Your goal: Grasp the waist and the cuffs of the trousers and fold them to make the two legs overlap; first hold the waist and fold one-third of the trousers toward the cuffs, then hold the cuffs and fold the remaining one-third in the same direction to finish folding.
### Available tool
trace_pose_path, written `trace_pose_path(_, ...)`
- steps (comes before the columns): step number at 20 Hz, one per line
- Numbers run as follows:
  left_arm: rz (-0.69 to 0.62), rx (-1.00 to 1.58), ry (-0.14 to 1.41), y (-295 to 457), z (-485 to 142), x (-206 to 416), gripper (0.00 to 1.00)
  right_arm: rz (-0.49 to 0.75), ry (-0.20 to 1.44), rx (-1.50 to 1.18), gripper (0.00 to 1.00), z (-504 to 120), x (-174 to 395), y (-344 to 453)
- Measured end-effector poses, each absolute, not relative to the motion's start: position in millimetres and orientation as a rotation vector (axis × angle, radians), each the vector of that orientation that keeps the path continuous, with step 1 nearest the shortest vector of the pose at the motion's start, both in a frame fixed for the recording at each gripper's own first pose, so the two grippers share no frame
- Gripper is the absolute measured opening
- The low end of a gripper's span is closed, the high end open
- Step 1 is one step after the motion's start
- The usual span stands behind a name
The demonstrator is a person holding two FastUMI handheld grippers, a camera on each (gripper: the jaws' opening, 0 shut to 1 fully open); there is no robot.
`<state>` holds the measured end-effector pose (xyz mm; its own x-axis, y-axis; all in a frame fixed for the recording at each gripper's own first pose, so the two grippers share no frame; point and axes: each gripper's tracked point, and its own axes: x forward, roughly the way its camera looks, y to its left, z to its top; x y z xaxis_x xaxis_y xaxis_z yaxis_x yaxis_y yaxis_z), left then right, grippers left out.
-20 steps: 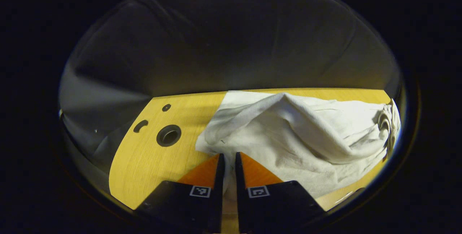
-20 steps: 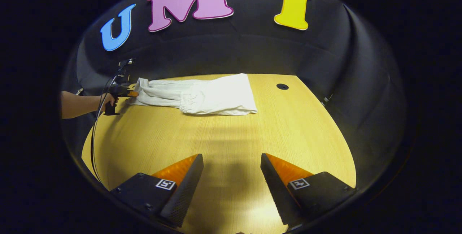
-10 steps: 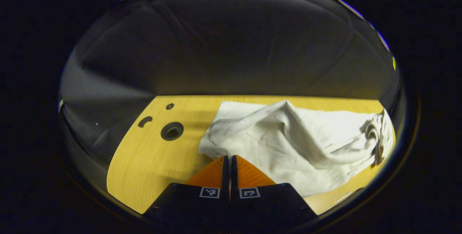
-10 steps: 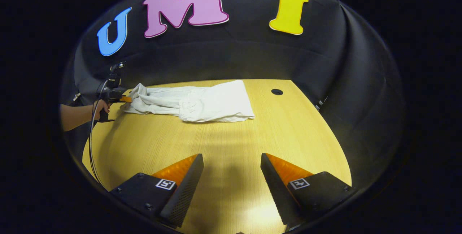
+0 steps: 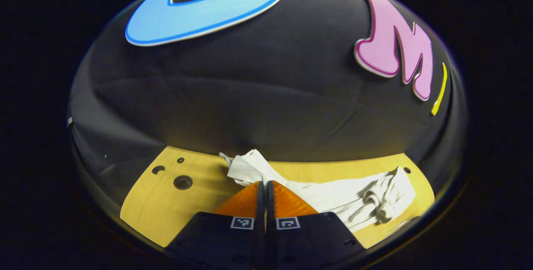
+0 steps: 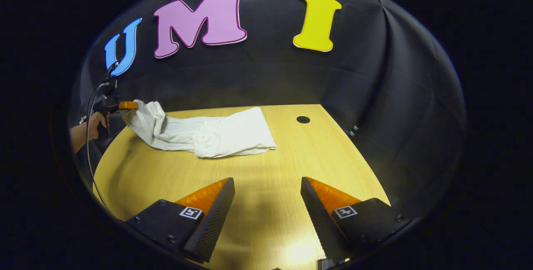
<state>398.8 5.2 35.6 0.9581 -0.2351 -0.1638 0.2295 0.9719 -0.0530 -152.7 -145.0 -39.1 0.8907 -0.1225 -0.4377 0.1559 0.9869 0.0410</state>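
Observation:
The white trousers (image 6: 216, 134) lie folded across the far side of the yellow wooden table (image 6: 266, 166), their gathered waistband (image 6: 202, 141) resting over the legs. My left gripper (image 5: 264, 183) is shut on the cuff end of the trousers (image 5: 333, 197) and holds that end raised off the table, the cloth hanging down from it. In the right gripper view this left gripper (image 6: 127, 105) sits at the far left, held by a hand (image 6: 89, 124). My right gripper (image 6: 266, 180) hovers open over the near table with nothing between its fingers, well short of the trousers.
A round cable hole (image 6: 303, 119) lies in the table right of the trousers. More holes (image 5: 183, 182) sit near the table's left end. A cable (image 6: 88, 145) trails from the left gripper. Black cloth walls close off the back and sides.
My left gripper closed fully on the cuff end and lifted it off the table, so the cloth now drapes down. The right gripper stayed open in about the same place.

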Motion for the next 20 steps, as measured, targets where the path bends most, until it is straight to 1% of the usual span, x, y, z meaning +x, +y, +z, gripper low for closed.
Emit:
trace_pose_path(4, -0.305, -0.017, 0.116, -36, 72, 376, 0.05, -0.154, 0.433, 0.076, 0.98, -35, -158, -151)
trace_pose_path(6, -0.349, 0.01, 0.065, -62, 91, 370, 0.05, -0.163, 0.418, 0.075, 0.98, -33, -159, -155)
trace_pose_path(9, -0.414, 0.036, 0.047, -105, 104, 358, 0.05, -0.172, 0.407, 0.087, 0.98, -30, -161, -158)
trace_pose_path(15, -0.521, 0.054, 0.014, -189, 116, 334, 0.05, -0.224, 0.404, 0.132, 0.98, -36, -171, -178)
trace_pose_path(20, -0.627, 0.054, 0.035, -266, 102, 316, 0.05, -0.281, 0.406, 0.163, 0.98, -44, -186, -197)
